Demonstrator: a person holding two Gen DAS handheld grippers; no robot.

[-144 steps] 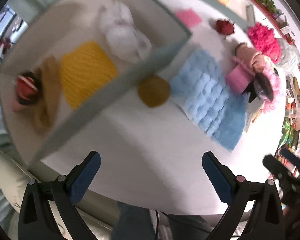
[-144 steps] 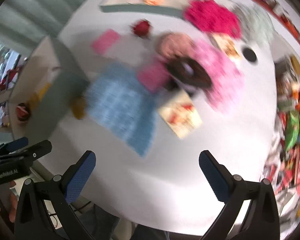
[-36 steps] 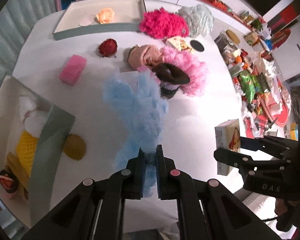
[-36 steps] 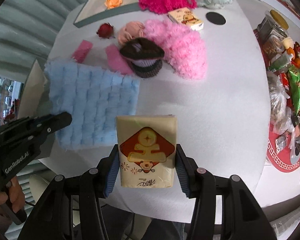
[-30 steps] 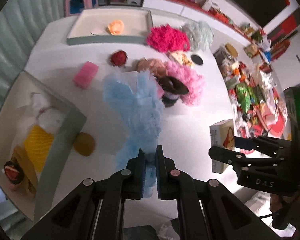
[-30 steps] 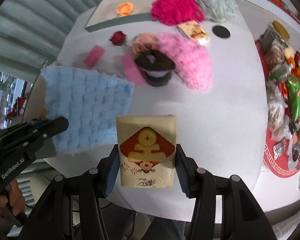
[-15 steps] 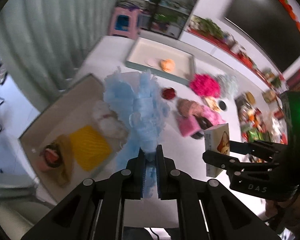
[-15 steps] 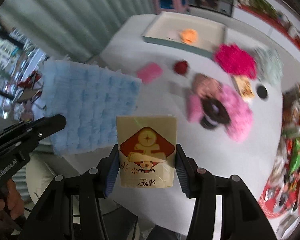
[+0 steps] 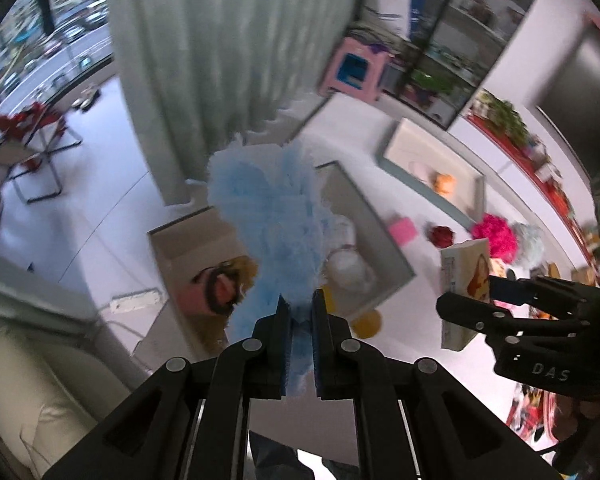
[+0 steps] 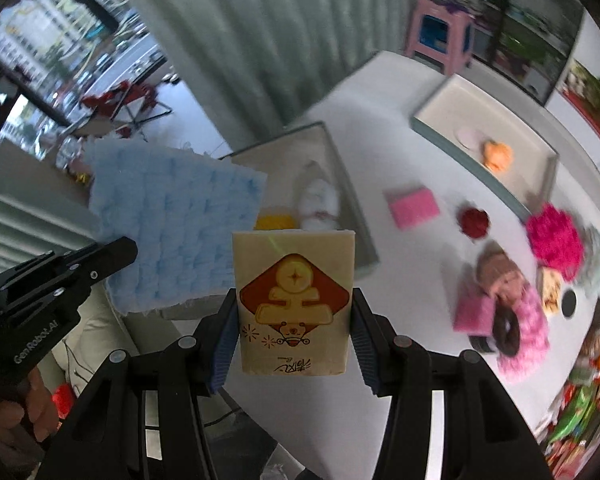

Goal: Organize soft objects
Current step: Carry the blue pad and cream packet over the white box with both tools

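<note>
Both wrist views look down from high above, sharing the white table (image 9: 400, 216) and grey-rimmed tray (image 10: 364, 240).

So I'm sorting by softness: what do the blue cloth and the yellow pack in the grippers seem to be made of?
The blue cloth looks like plush microfibre or chenille: matte, tufted in puffy squares, frayed edges, and it hangs limp. The yellow pack looks like a soft plastic-wrapped tissue pack, slightly glossy and printed; its contents are not visible.

A pale blue quilted cloth (image 10: 176, 232) is seen at nine o'clock of a cream tissue pack (image 10: 294, 304) printed with a red diamond and yellow emblem. Blue pads (image 10: 224, 340) line the black right gripper (image 10: 294, 350).
</note>
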